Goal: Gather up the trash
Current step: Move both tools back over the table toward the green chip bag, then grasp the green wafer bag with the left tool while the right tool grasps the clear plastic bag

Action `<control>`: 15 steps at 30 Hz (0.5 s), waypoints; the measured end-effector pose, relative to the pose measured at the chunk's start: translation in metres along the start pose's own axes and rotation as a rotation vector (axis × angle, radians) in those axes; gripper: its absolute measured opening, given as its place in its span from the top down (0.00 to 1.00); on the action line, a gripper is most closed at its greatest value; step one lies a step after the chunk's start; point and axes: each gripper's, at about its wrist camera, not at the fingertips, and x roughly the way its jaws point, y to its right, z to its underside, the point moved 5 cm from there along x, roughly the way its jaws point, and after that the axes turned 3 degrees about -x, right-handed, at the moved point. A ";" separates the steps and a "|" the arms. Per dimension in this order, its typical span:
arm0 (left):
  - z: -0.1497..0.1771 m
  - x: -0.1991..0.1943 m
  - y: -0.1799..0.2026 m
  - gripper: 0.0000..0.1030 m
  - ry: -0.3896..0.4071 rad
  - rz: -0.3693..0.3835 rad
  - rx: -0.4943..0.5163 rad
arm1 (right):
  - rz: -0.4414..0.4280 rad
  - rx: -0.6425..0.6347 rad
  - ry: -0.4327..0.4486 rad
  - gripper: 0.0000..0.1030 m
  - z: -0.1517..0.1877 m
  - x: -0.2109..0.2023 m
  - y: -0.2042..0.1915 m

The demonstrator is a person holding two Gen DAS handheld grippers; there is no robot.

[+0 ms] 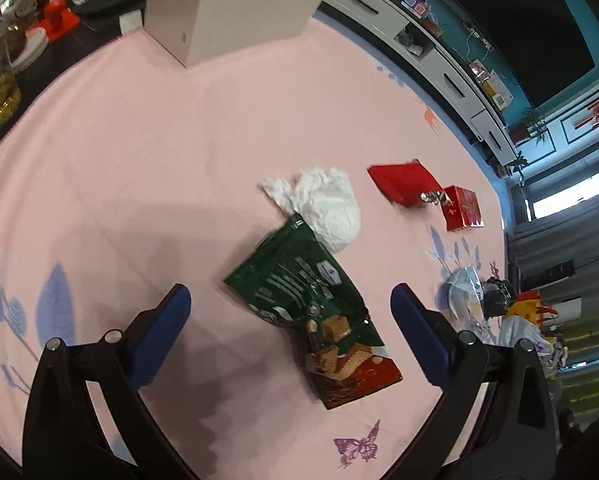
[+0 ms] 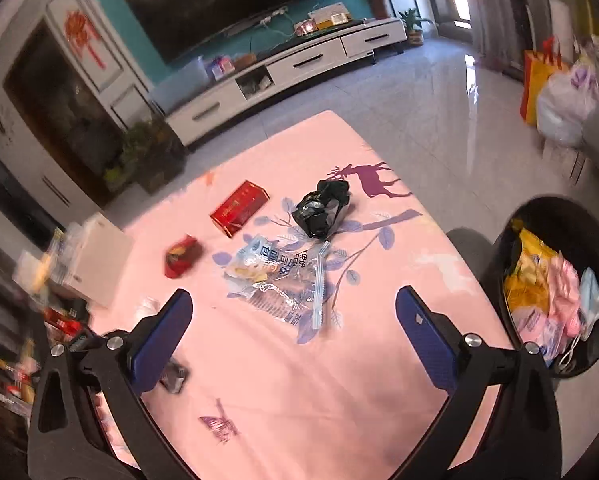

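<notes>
While both claws gape, one green wafer bag (image 1: 315, 316), two red boxes (image 1: 403, 182)

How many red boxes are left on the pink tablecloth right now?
2. The flat red box lies toward the far side, left of the black crumpled wrapper. The crushed red box sits nearer, left of the clear plastic wrapper. Others may be hidden.
</notes>
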 end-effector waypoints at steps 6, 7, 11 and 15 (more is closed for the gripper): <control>0.010 0.019 0.012 0.03 -0.053 0.000 0.009 | 0.084 -0.175 -0.064 0.03 -0.006 0.050 -0.036; 0.011 0.019 0.014 0.03 -0.040 -0.017 0.015 | 0.099 -0.209 -0.081 0.03 -0.007 0.061 -0.041; 0.015 0.021 0.024 0.03 -0.030 -0.010 0.031 | 0.177 -0.360 -0.122 0.03 -0.007 0.100 -0.059; 0.022 0.027 0.033 0.07 -0.048 -0.006 0.061 | 0.200 -0.529 -0.144 0.03 0.006 0.126 -0.078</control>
